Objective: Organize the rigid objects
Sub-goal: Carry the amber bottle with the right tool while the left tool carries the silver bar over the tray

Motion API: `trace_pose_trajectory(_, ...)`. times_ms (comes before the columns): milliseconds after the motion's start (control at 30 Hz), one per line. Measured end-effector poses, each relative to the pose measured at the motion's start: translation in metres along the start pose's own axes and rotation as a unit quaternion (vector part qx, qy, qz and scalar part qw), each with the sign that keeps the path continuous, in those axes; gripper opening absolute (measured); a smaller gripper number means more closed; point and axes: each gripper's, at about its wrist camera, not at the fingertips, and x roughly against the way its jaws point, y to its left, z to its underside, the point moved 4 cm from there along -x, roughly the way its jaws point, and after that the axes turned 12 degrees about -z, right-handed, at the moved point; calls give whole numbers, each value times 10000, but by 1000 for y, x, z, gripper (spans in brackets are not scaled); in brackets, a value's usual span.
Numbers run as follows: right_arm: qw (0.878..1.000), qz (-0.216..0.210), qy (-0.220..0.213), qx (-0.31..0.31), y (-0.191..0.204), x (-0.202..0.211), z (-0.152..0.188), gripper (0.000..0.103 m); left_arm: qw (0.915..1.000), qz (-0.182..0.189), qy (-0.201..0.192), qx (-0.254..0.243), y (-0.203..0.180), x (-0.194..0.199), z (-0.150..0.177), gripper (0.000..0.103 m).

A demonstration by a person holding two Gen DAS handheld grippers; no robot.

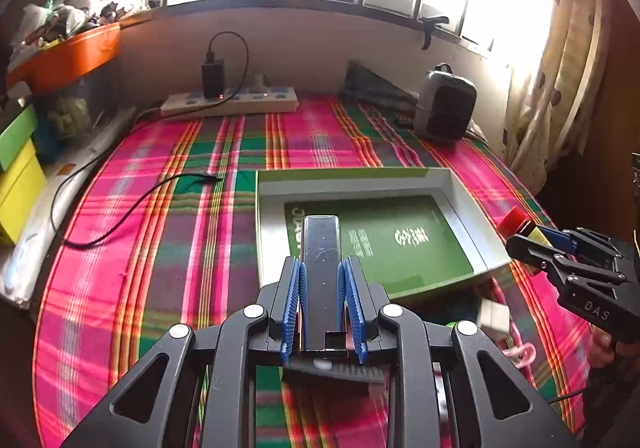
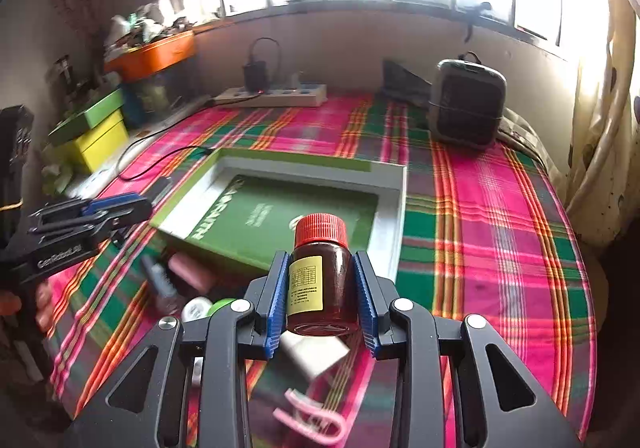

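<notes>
My left gripper is shut on a long black bar-shaped device, held above the near edge of a shallow white box with a green booklet inside. My right gripper is shut on a brown bottle with a red cap and yellow label, held above the bed near the box. The right gripper also shows at the right of the left wrist view, and the left gripper at the left of the right wrist view.
Loose items lie on the plaid bedspread: a pink clip, a white block, a pink cylinder, small round items. A power strip, a black cable, a grey bag and stacked boxes stand around.
</notes>
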Motion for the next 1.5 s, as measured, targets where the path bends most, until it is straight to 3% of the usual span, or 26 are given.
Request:
trace_pose_trajectory(567, 9986, 135, 403, -322, -43, -66, -25, 33, 9992, -136, 361, -124, -13, -62, -18, 22)
trace_pose_trajectory(733, 9981, 145, 500, -322, -50, -79, -24, 33, 9982, -414, 328, -277, -15, -71, -17, 22)
trace_pose_trajectory(1500, 9976, 401, 561, 37, -46, -92, -22, 33, 9972, -358, 592, -293, -20, -88, -8, 22)
